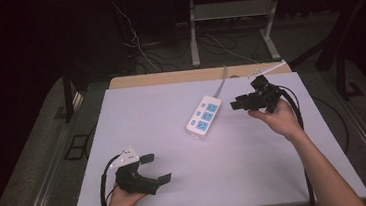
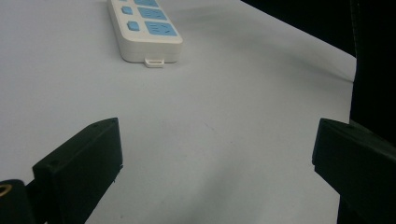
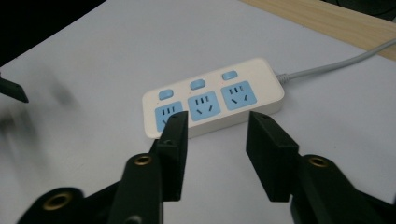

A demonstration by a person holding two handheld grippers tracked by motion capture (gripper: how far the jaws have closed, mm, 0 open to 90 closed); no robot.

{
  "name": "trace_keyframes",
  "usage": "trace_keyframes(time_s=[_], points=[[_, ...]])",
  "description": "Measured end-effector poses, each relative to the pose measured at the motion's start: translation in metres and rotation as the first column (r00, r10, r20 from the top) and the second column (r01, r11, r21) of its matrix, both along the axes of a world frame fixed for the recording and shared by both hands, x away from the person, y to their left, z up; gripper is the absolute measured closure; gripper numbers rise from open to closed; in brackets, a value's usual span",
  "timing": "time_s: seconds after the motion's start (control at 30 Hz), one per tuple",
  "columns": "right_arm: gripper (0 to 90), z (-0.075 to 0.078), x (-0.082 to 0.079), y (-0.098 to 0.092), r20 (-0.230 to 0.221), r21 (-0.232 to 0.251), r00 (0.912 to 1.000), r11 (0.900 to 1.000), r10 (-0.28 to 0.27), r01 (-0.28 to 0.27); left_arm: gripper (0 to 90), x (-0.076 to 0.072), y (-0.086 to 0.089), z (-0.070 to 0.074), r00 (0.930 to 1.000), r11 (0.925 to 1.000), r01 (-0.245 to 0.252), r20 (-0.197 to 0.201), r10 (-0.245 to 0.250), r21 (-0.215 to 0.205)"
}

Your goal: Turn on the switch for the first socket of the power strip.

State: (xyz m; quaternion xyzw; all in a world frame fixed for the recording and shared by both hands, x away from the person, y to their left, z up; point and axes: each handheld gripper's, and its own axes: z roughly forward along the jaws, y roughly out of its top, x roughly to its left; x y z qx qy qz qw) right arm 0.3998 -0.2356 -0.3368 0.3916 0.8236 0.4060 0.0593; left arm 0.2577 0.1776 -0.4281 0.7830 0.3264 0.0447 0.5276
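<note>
Power strip [image 1: 204, 116]: white w/ three blue sockets & three blue switches, lies flat on the desk [image 1: 178, 183] at centre of the high view, slightly right of mid, long axis tilted toward upper right. Grey cord [image 1: 220, 83] leaves its far end, runs up over the desk's wooden back edge. In right gripper view strip [image 3: 215, 98] sits mid-frame, cord [image 3: 336, 65] going off to the right edge. In left gripper view its near end [image 2: 144, 35] is at top centre-left.

Right gripper [image 1: 236, 104]: just right of the strip in high view, held above the desk, pointing left at it. Fingers [image 3: 173, 154] released, partly apart, nothing between them; strip lies beyond the tips, not touched.

Left gripper [image 1: 155, 168]: lower left of high view, low over the desk, well apart from the strip. Fingers [image 2: 81, 168] spread wide, empty; bare desk [image 2: 219, 140] between them.
</note>
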Motion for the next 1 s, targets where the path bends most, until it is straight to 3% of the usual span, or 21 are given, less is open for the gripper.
trace_keyframes(time_s=[0.3,0.47,1.0], points=[[14.3,-0.003,-0.026,-0.007,-0.011,0.003,0.9992,0.999,-0.039,0.039,0.3,0.0,-0.001,0.0,1.0,1.0,0.003,-0.004,-0.003,0.002],[0.2,-0.01,-0.042,-0.011,-0.022,0.032,0.9996,0.999,-0.02,0.021,0.3,0.001,0.0,-0.001,1.0,1.0,0.0,-0.005,0.0,0.0],[0.2,-0.04,-0.097,-0.036,-0.028,0.115,0.9996,0.993,-0.009,0.012,0.2,0.0,-0.001,-0.001,0.9999,1.0,0.0,-0.011,0.0,0.002]])
